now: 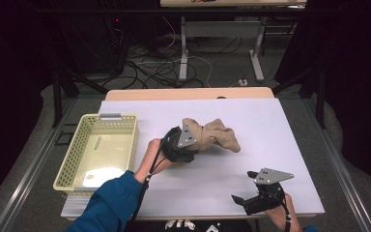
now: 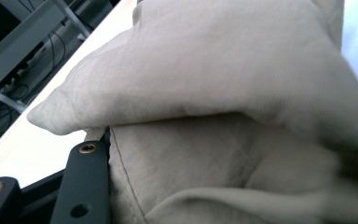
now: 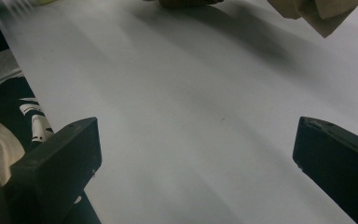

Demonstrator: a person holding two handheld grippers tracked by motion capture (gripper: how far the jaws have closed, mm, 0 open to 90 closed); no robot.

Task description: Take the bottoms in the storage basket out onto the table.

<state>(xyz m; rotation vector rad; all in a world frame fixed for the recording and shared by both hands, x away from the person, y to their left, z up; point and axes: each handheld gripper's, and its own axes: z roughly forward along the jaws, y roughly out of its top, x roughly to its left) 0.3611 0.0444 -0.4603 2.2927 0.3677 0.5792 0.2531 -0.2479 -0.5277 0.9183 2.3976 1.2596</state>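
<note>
Nearest, at the bottom right of the high view: right tongs (image 1: pixel 245 187) held low over the surface (image 1: pixel 270 130), grey three-cornered plate on top, black jaws pointing left toward the bare middle. Jaws standing wide apart, nothing between them; in the right gripper view, right tongs (image 3: pixel 196 158) with 2 black jaws at either lower corner and plain white sheet in the gap. Further in, blue sleeve (image 1: pixel 108 205) coming up from the bottom edge, left hand (image 1: pixel 149 153) carrying the left tongs (image 1: pixel 193 145) near the middle of the surface. Closed tight on the beige cloth (image 1: pixel 215 134), pinched at its near left end. Cloth bunched and crumpled, lying on the white sheet just right of the centre, stretching away to the right from the grip. In the left gripper view, beige cloth (image 2: pixel 223 93) pressed close against the lens, folds piled over the 1 black jaw visible at lower left, a stitched seam running down beside it; second jaw hidden under the fabric. A corner of the same cloth (image 3: pixel 317 14) at the top right of the right gripper view, well apart from the right tongs. Further left, pale yellow perforated basket (image 1: pixel 77 150) at the left edge of the surface, well apart from the cloth. Beyond, wooden far edge of the surface, then floor with cables (image 1: pixel 149 67) and a grey table frame (image 1: pixel 220 29).
</note>
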